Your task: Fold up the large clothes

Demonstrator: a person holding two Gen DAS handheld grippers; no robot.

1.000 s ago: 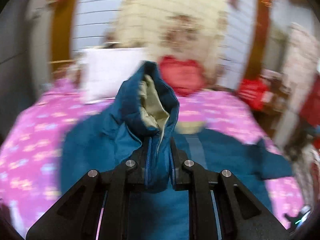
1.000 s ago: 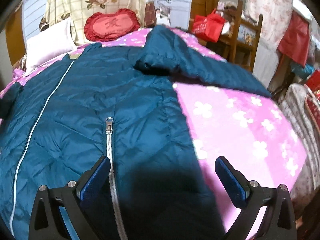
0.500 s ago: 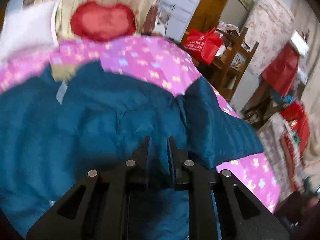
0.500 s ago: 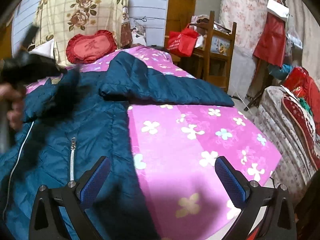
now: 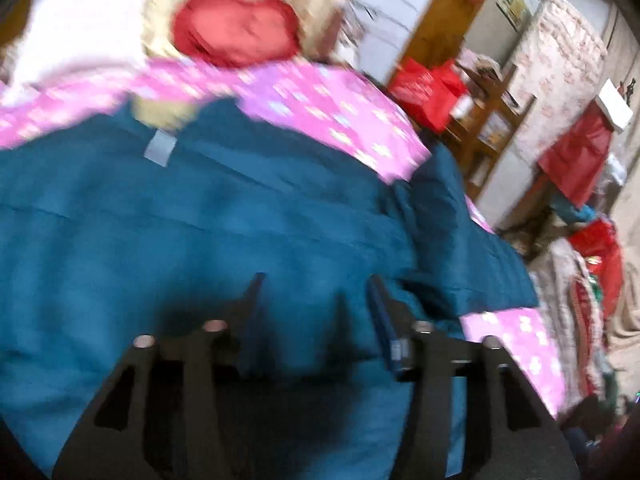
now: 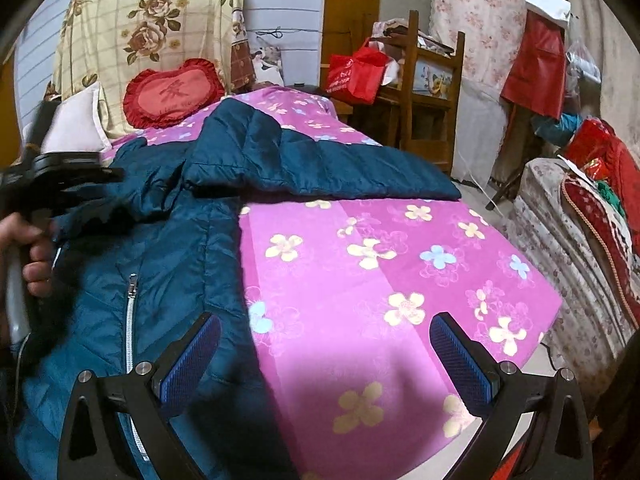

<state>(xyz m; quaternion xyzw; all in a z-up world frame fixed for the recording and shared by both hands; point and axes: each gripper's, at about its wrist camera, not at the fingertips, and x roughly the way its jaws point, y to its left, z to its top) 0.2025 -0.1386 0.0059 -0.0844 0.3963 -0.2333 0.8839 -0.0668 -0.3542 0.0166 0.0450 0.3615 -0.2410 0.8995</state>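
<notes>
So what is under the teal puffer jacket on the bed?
The teal puffer jacket lies on a pink flowered bedspread, bare to its right and beyond the outstretched sleeve. Whether anything else lies beneath the jacket is hidden.

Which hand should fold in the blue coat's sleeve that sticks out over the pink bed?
Probably the right. The right gripper is open over the bed cover, with the coat's sleeve ahead. The left gripper, jaws opening, is over the coat's body.
</notes>
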